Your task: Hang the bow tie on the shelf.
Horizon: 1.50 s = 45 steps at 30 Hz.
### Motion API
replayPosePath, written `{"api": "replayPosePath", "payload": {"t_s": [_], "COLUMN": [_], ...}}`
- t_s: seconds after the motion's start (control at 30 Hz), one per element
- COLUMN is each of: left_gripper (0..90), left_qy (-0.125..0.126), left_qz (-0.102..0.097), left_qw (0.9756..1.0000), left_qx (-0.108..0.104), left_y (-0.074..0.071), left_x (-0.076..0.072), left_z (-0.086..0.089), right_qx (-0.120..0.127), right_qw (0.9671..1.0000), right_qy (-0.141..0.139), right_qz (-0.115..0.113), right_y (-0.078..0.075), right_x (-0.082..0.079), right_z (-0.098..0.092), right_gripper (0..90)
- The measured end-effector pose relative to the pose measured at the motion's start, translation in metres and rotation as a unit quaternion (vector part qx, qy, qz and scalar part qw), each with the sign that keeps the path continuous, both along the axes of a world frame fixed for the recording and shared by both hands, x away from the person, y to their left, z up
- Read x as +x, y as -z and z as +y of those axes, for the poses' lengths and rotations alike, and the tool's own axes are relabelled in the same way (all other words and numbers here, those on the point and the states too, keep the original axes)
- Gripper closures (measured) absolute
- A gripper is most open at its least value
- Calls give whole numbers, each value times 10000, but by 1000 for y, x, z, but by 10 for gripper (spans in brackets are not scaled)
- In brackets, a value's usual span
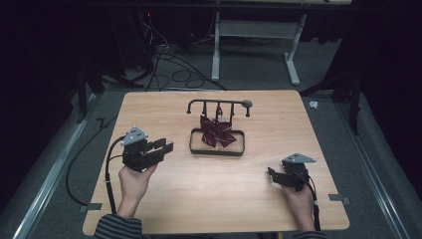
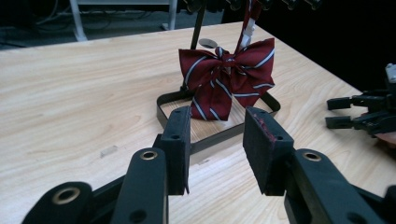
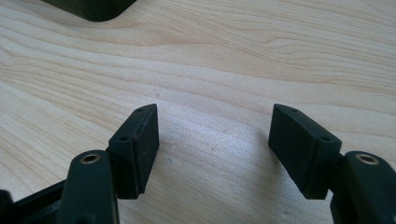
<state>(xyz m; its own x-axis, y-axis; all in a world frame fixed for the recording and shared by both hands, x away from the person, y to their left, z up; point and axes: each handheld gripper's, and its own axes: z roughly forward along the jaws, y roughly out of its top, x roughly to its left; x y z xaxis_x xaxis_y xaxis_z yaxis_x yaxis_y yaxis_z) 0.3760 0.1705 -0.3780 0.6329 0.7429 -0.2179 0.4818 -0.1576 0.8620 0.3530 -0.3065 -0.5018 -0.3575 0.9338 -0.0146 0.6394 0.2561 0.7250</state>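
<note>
The striped bow tie [image 2: 226, 79] hangs from the black rack [image 1: 218, 103] over its base tray, seemingly straight ahead of the half-open, empty left gripper [image 2: 216, 144], nearer than the wide-open right gripper [image 3: 212, 140].

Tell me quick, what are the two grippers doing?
Left gripper: open, holding nothing, pointed at the bow tie.
Right gripper: open, holding nothing, over the table.

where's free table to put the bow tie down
Bare wood lies between the left gripper and right gripper, in front of the black stand. The stand's frame, where the bow tie hangs, is crowded.
</note>
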Motion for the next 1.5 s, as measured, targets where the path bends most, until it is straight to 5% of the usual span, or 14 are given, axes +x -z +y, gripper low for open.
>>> {"api": "replayPosePath", "payload": {"t_s": [1.03,1.5], "left_gripper": [631,613], "left_qy": [-114,-233], "left_qz": [320,516], "left_qw": [9993,9984], "left_qx": [-137,13], "left_y": [27,50], "left_x": [-14,-20], "left_z": [10,11], "right_qx": [2,9], "right_qw": [10000,10000], "right_qy": [-6,-2], "right_qz": [6,0], "right_y": [0,0], "right_x": [0,0], "right_z": [0,0], "right_gripper": [345,345]}}
